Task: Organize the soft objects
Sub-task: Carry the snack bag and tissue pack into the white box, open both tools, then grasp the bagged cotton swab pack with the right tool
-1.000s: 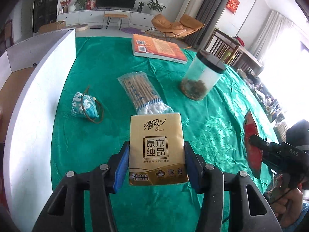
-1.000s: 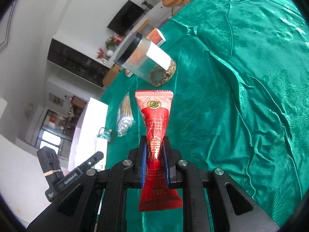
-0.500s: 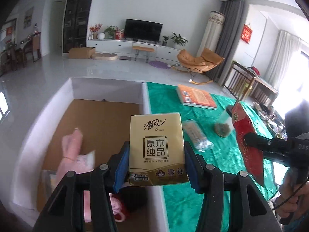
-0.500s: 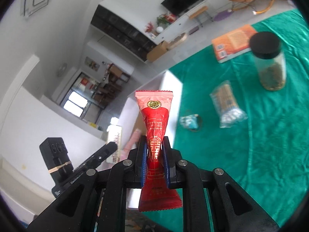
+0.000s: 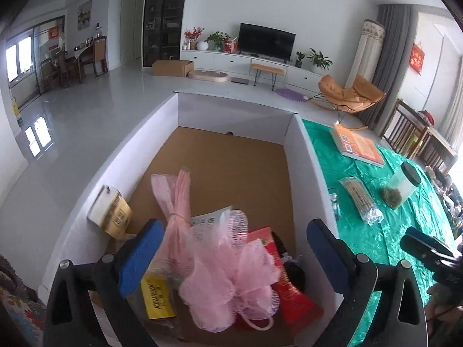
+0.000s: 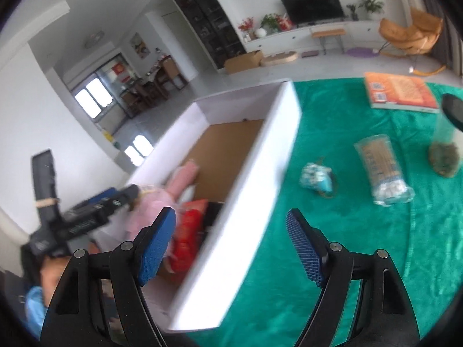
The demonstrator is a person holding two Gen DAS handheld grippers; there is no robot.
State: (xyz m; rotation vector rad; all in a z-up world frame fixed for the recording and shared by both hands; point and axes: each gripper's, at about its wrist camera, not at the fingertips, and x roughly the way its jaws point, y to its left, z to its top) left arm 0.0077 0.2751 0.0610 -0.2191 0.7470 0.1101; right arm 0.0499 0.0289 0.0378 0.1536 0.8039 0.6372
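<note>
Left claw [image 5: 231, 257]: jaws wide, just opened, nothing between the pads; poised over the near end of the white box [image 5: 306, 173].
Right claw [image 6: 231, 245]: jaws wide, just opened, empty; straddles the box's near long wall, one pad over the interior, one over the green worktop [image 6: 332, 245].
Box contents: pink mesh sponge [image 5: 228, 277] on top, red packet [image 5: 292, 297] partly beneath it, yellow-labelled pack [image 5: 157, 297] at the left, tissue pack [image 5: 111, 214] leaning on the left wall. Far half of the cardboard floor bare.
Remaining soft item: small blue pouch [image 6: 317, 177] on the worktop, just beside the box's outer wall, ahead and right of the right claw, well apart from its pads.
Pouch handling (judged): light, limp, compressible; cord likely to trail. Pinch across the middle of the body, not the cord.
Swab bag [image 6: 382, 170]: crinkly film over thin sticks; light, slippery, semi-stiff along its length. Grip across the short axis near the middle if counted as soft.
Not for sorting (judged): jar [image 6: 447, 144] and book [image 6: 399, 92], both rigid.
Risk: blurred right view; exact clearance between pad and box wall not readable.
</note>
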